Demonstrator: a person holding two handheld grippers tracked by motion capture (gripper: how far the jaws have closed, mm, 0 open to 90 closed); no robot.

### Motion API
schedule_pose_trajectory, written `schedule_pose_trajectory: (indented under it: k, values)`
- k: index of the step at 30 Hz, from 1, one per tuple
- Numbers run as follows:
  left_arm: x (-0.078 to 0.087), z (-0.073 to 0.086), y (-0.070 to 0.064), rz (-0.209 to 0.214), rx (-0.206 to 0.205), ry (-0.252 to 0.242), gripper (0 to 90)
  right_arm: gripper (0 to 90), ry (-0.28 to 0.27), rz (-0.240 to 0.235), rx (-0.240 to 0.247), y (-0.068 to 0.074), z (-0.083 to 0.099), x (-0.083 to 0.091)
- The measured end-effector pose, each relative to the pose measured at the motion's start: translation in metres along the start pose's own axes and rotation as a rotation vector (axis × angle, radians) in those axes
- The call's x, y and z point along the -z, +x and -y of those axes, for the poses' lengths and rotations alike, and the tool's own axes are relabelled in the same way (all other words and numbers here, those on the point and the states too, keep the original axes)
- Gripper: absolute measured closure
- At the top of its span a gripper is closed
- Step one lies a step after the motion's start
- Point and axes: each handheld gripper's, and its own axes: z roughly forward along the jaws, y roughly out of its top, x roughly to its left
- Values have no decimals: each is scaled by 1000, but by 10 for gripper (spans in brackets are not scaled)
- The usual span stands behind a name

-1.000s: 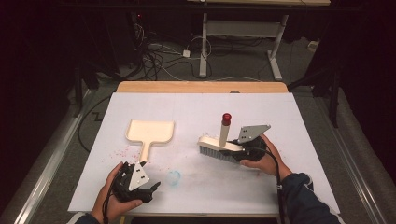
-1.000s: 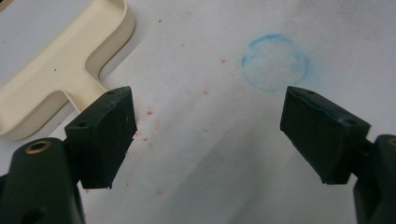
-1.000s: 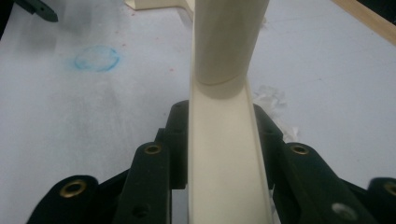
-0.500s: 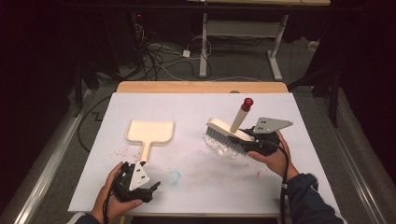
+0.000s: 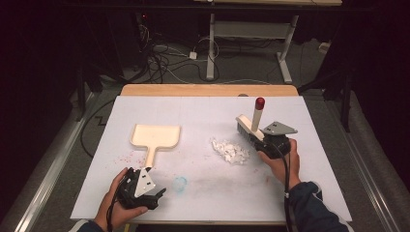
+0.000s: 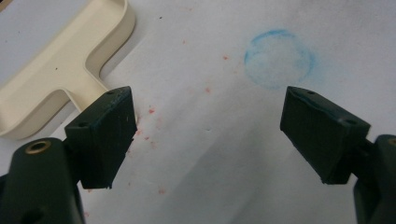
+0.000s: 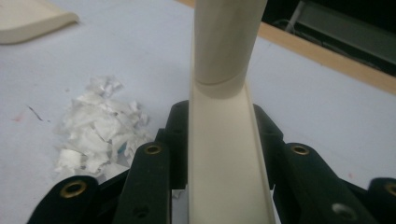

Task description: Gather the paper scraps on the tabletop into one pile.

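- Right tongs (image 5: 265, 141) pinching cream brush (image 5: 250, 127) by its back, just beside shredded paper pile (image 5: 230, 151); red-tipped handle raised
- Left tongs (image 6: 205, 135) spread wide, empty, near blue ring mark (image 6: 279, 59)
- Cream dustpan (image 5: 155, 137) flat on tabletop (image 5: 203, 108), well apart from pile

A lab or test room, dim beyond the lit work surface. Beyond the right gripper (image 5: 265, 140), a paper-covered table (image 5: 203, 111) meets bare grey floor with tangled cables (image 5: 159, 58) and a metal desk frame (image 5: 251, 34).
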Motion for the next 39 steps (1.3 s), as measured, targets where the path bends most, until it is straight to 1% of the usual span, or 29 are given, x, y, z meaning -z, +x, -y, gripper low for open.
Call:
schedule_pose_trajectory:
  k: [1, 2, 3, 4, 6, 8, 9, 11, 15, 19, 21, 24, 26, 28, 31, 34, 36, 38, 39]
  values:
    - [0, 0, 0, 0, 3, -2, 178, 675, 11, 6, -4, 2, 2, -3]
    - [0, 0, 0, 0, 2, -3, 178, 675, -4, 10, -8, 5, 3, -4]
    - [0, 0, 0, 2, 1, -3, 178, 674, -3, 19, -2, 9, 2, -4]
    - [0, 0, 0, 2, 2, -4, 178, 675, -5, 16, 5, 13, 1, -5]
    - [0, 0, -1, 3, 3, -5, 178, 674, -9, 3, 0, 20, 1, -6]
    - [-1, 0, -1, 4, 1, -6, 178, 674, -14, 10, 18, 28, 0, -7]
    - [-1, 0, -1, 5, 1, -6, 178, 674, -20, 4, 15, 31, -1, -8]
    - [-1, 0, -1, 5, 0, -6, 178, 674, -23, -17, -10, 36, -4, -10]
    - [-1, 0, -1, 5, 0, -6, 178, 675, -28, -13, 4, 44, -7, -12]
    - [1, 0, -1, 1, 7, -9, 178, 675, -44, -13, -2, 42, -9, -9]
    - [1, 0, 0, -1, 4, -9, 178, 675, -53, -12, -7, 38, -10, -6]
    - [1, 0, 0, -5, 5, -11, 178, 674, -73, -21, -9, 31, -11, -1]
    - [1, 0, 0, -7, 5, -7, 178, 674, -86, -38, -20, 25, -12, 2]
    - [2, 0, 0, -5, 2, -6, 178, 674, -104, -66, -21, 19, -13, 4]
    - [1, -1, 0, -5, 7, -7, 178, 674, -137, -114, 28, 10, -18, 5]
    - [0, -1, 1, -3, 7, -5, 178, 674, -172, -172, 148, 4, -28, 0]
    - [0, -1, 1, -3, 6, -6, 178, 675, -161, -197, 197, 2, -36, -9]
    - [0, 0, 1, -4, 7, -7, 178, 674, -147, -233, 229, 1, -42, -20]
    - [-1, 0, 1, -2, 9, -6, 178, 674, -142, -241, 243, 1, -44, -25]
